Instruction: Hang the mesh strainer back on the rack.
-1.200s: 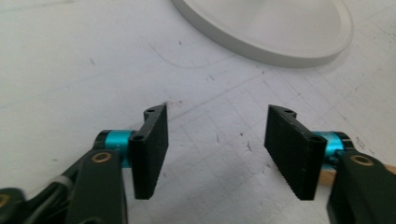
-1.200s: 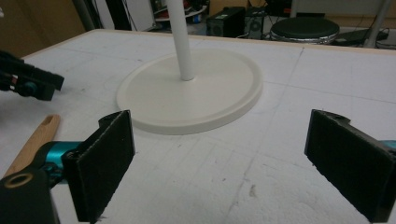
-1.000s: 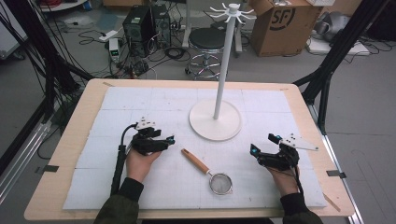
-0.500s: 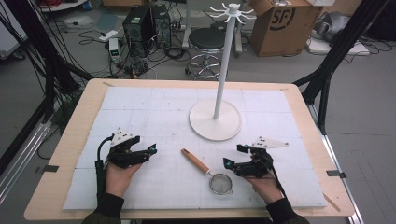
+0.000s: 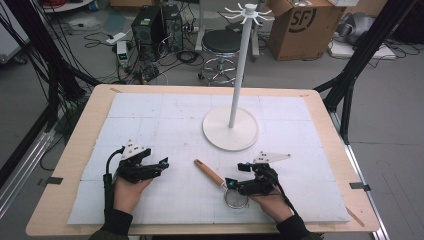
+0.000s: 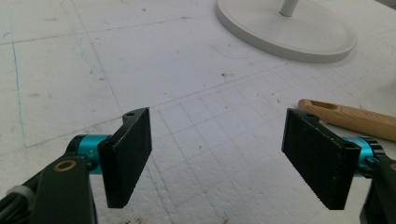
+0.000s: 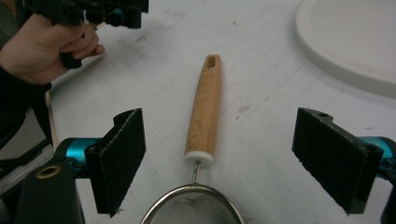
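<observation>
One round steel-mesh strainer [image 7: 194, 205], tapered wooden handle [image 7: 205, 109], white foam mat [image 5: 165, 120]

Your left hand [image 5: 129, 192] holds the left gripper [image 5: 161, 165] low with its jaws spread wide and pointing right, while your right hand [image 5: 270, 202] holds the right gripper [image 5: 234, 176] low, jaws equally wide, pointing left toward it.
</observation>
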The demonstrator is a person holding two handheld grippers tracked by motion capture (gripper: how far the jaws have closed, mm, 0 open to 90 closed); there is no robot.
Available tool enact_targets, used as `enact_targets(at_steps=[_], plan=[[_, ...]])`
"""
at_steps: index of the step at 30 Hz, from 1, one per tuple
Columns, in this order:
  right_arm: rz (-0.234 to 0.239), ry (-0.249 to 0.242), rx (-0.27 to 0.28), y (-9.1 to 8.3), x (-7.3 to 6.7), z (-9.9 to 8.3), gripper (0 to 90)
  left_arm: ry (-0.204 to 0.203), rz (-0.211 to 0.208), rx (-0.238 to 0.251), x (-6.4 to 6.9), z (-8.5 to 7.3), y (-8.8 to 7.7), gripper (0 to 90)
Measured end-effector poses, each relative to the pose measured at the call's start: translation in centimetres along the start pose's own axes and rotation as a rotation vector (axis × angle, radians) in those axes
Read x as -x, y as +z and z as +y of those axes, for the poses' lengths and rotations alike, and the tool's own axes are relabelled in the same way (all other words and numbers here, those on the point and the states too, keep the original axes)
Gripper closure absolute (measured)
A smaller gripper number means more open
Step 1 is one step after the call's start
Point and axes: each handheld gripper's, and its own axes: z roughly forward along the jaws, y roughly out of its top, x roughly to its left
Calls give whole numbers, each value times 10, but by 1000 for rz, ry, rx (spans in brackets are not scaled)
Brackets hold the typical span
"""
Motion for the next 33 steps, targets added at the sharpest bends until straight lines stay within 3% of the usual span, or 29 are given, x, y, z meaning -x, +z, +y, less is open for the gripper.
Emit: enact_targets(at_steps=[7, 10, 16, 24, 28, 33], plan=[[-18, -31, -146, 26, -13, 2, 169, 2, -2, 11, 1, 1, 0, 249], [-33, -13, -187, 34, -17, 9, 174, 6, 0, 10, 1, 1, 0, 249], [-42, 12, -223, 42, -16, 8, 191, 8, -5, 17, 2, 1, 0, 248], [-33, 2, -253, 49, -21, 10, 255, 12, -3, 17, 2, 2, 0, 249], [-75, -35, -295, 52, -27, 14, 287, 12, -2, 16, 3, 2, 0, 249], [-163, -107, -367, 56, -36, 19, 378, 9, -6, 17, 3, 2, 0, 249]])
